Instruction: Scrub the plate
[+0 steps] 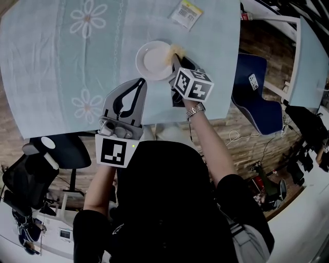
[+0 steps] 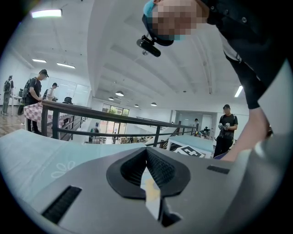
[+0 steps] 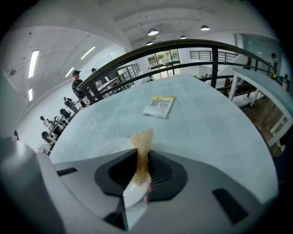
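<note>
A white plate (image 1: 153, 60) lies on the light blue tablecloth (image 1: 61, 61) near the table's front edge. A yellowish-brown sponge (image 1: 176, 50) sits at the plate's right rim, and my right gripper (image 1: 176, 57) is shut on it. In the right gripper view the sponge (image 3: 142, 142) stands up between the jaws of the right gripper (image 3: 143, 161), with the plate (image 3: 109, 149) just behind to the left. My left gripper (image 1: 141, 82) hovers just short of the plate's near rim, tips pointing at it. Its jaws meet, and the left gripper (image 2: 147, 153) holds nothing that I can see.
A small printed packet (image 1: 186, 13) lies on the cloth beyond the plate; the right gripper view shows the packet (image 3: 159, 106) too. A blue chair (image 1: 252, 82) stands right of the table, a dark chair (image 1: 67, 149) at the front left. A railing (image 2: 91, 119) and people stand behind.
</note>
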